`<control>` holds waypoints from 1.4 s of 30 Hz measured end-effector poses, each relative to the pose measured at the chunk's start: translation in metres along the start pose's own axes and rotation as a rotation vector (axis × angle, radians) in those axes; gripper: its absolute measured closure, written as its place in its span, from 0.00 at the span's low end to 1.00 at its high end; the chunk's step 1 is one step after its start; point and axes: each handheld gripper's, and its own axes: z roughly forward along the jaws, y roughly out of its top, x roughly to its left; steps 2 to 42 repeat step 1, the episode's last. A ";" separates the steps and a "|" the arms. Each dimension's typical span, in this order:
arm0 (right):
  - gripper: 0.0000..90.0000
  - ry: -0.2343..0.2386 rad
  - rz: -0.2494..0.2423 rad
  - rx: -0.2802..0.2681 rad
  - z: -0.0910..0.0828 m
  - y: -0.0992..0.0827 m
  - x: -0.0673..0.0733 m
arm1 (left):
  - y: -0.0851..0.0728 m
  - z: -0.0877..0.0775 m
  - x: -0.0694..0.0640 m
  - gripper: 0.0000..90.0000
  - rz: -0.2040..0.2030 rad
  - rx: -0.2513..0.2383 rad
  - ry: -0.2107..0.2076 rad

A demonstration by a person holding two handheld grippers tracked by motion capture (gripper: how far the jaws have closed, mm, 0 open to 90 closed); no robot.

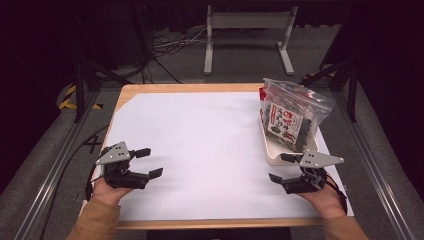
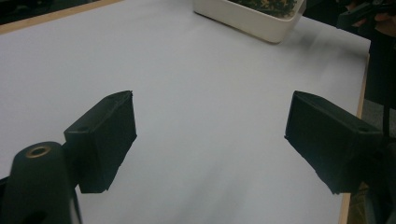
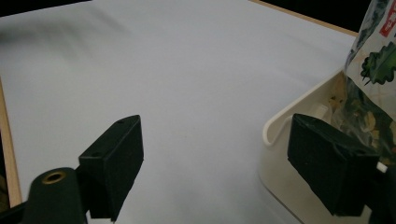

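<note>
Seen from the high view: a wooden table (image 1: 131,91) under a white sheet (image 1: 200,140), with a white tray (image 1: 272,156) at the far right, holding a clear zip bag (image 1: 292,112) of dark, leafy contents. Printed label on the bag too small to read; the tray's floor hidden under the bag, only the near rim and left wall showing bare

Left gripper (image 1: 150,162) at the near left of the sheet, held in a hand (image 1: 107,190) with a tan sleeve cut off by the bottom edge. Jaws standing wide apart, nothing between them, pointing right across the sheet. Grey plate on top covering much of the body. In the left gripper view (image 2: 210,135), bare sheet between the two black jaws and the tray (image 2: 247,21) far off at the top, cropped by the frame, its contents a dark blur. Other hand's gripper a dim shape in the top right corner there, hard to make out

Right gripper (image 1: 280,167) at the near right, just beside the tray's near end, not touching the bag. Jaws open and empty, pointing left. In the right gripper view (image 3: 215,163), one jaw overlapping the tray's rim (image 3: 285,116), contact impossible to judge; bag (image 3: 373,65) cut off at the right edge

Floor beyond the table dark, with cables and a grey stand (image 1: 247,35) half lost in shadow
</note>
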 end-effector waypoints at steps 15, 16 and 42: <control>0.20 0.002 0.001 0.000 0.000 0.000 0.000 | 0.000 0.000 0.000 0.18 0.000 -0.003 -0.002; 0.20 0.002 0.001 0.000 0.000 0.000 0.000 | 0.000 0.000 0.000 0.18 0.000 -0.003 -0.002; 0.20 0.002 0.001 0.000 0.000 0.000 0.000 | 0.000 0.000 0.000 0.18 0.000 -0.003 -0.002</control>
